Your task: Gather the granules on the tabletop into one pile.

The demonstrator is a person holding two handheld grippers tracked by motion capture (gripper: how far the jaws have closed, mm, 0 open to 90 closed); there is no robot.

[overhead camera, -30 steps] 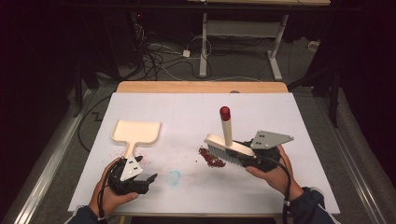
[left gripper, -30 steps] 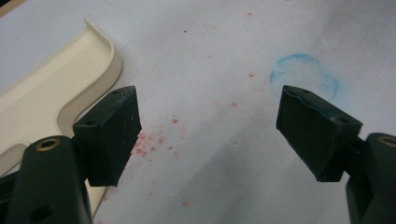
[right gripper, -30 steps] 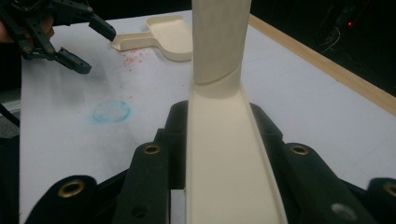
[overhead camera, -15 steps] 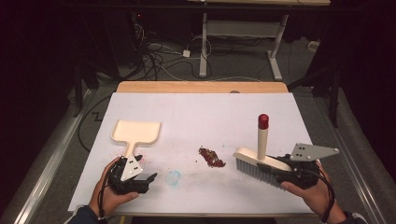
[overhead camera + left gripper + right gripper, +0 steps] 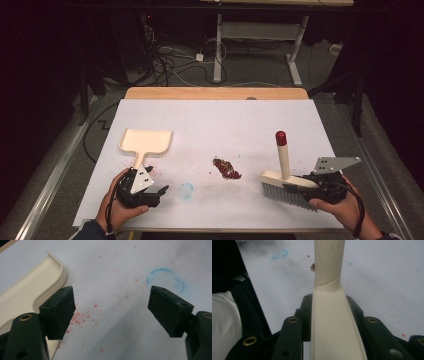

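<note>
In the high view, the right hand-held gripper [image 5: 306,186] is pinching the back of a cream brush [image 5: 286,186] at the right front of the desk [image 5: 210,115], with the brush's red-capped handle standing upright and the grey bristles pointing at the white sheet. A small pile of dark red crumbs [image 5: 227,168] is lying near the middle, well apart from the brush. The left hand-held gripper [image 5: 162,190] is resting beside the handle of a cream dustpan [image 5: 146,142]. Cables are trailing on the dark floor behind.

The left gripper view is showing more – its jaws are spread with nothing between them, red specks and a blue ring mark [image 5: 166,280] are lying on the sheet.

The right gripper view is showing the jaws pressed on the brush's cream back – I am not finding any readable writing.
</note>
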